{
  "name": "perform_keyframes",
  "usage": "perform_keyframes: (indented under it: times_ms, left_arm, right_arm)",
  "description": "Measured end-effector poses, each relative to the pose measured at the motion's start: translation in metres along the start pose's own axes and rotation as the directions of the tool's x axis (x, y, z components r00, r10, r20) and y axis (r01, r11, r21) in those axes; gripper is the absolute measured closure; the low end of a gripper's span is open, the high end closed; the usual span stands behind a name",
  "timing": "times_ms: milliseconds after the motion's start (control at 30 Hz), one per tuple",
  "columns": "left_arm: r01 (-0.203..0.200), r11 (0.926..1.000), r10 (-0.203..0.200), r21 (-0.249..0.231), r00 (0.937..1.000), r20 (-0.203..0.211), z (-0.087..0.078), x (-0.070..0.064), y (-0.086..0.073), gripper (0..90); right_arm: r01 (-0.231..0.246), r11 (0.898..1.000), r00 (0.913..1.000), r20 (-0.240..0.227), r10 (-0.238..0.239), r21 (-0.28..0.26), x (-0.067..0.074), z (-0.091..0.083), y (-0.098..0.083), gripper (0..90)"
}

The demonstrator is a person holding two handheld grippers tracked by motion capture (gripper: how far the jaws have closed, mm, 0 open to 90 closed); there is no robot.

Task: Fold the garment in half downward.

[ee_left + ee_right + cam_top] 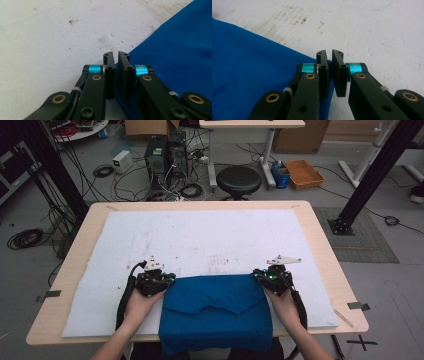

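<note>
A light wooden table [320, 245] carries a stained white sheet [200, 237]. Beyond its far edge stands a round black stool [238, 181] on the grey floor [360, 275]. Left of the stool sit computer towers [165, 154] amid tangled cables [105, 171]; right of it, an orange tray [303, 173] and black frame posts [367, 180].

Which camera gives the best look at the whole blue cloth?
The high view: the blue cloth lies whole there, folded, hanging over the table's near edge. The left gripper view and right gripper view each show one corner between closed jaws.
</note>
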State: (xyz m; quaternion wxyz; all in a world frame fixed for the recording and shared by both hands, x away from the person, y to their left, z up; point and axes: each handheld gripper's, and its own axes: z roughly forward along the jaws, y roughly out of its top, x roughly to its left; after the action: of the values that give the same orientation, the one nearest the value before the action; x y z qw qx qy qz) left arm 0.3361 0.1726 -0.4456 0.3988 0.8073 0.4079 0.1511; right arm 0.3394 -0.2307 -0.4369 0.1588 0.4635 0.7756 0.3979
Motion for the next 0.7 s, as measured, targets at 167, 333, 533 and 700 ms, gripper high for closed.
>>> perform_keyframes:
  times_ms: [167, 333, 533, 700]
  left_arm:
    - [-0.019, 0.9995, 0.019, -0.024, 0.9998, -0.008, 0.002, 0.006, 0.009, 85.0]
    - [-0.047, 0.9977, 0.044, -0.049, 0.9977, -0.052, 0.010, 0.020, 0.028, 85.0]
    - [-0.040, 0.9966, 0.036, -0.072, 0.9978, -0.056, 0.022, 0.042, 0.054, 85.0]
    - [-0.055, 0.9974, 0.052, -0.047, 0.9969, -0.059, 0.034, 0.058, 0.069, 84.9]
  right_arm:
    - [0.011, 1.000, 0.9999, -0.001, -0.011, -0.023, -0.005, 0.002, 0.008, 84.9]
    - [0.018, 0.999, 0.9998, 0.002, -0.018, -0.040, -0.013, 0.010, 0.029, 85.0]
    - [0.015, 0.998, 0.9999, 0.002, -0.015, -0.059, -0.032, 0.026, 0.061, 84.9]
    - [0.014, 0.998, 0.9999, 0.005, -0.014, -0.059, -0.047, 0.045, 0.075, 84.9]
